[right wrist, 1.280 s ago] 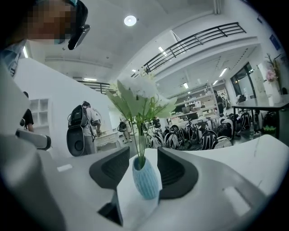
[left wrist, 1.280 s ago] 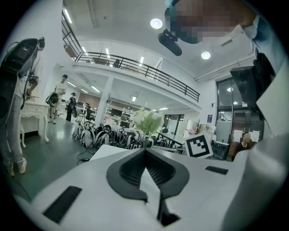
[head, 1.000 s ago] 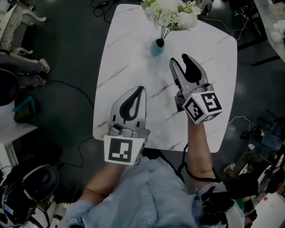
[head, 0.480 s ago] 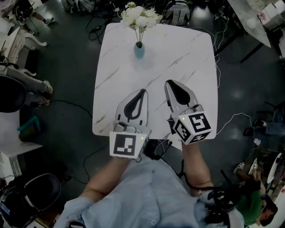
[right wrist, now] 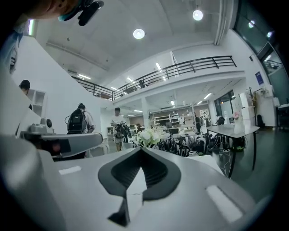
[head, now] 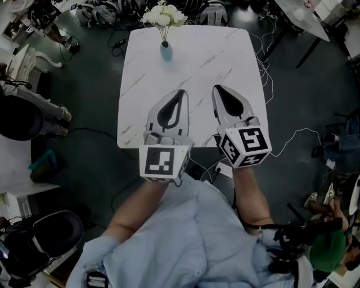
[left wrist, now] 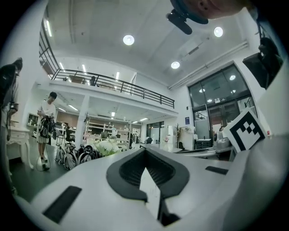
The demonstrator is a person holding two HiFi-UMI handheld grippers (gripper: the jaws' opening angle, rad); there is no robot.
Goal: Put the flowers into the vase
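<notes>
White flowers [head: 163, 16] stand in a small blue vase [head: 166, 52] at the far edge of the white marble table [head: 197, 62]. Both grippers hover side by side over the table's near half, well short of the vase, pointing toward it. My left gripper [head: 180, 92] is shut and holds nothing. My right gripper [head: 217, 89] has just been closing and is shut with nothing between its jaws. In the left gripper view the flowers [left wrist: 108, 146] show beyond the shut gripper [left wrist: 145, 150]. In the right gripper view they [right wrist: 151, 135] rise just above the shut gripper [right wrist: 141, 150].
Dark floor with cables and bags surrounds the table. A black chair [head: 17, 117] sits at the left. People [right wrist: 118, 124] stand in the hall behind the flowers. Another table [right wrist: 232, 130] stands at the right in the right gripper view.
Both grippers have drawn back from the vase toward the table's near edge and risen. The right jaws went from wide open to shut, with nothing in them.
</notes>
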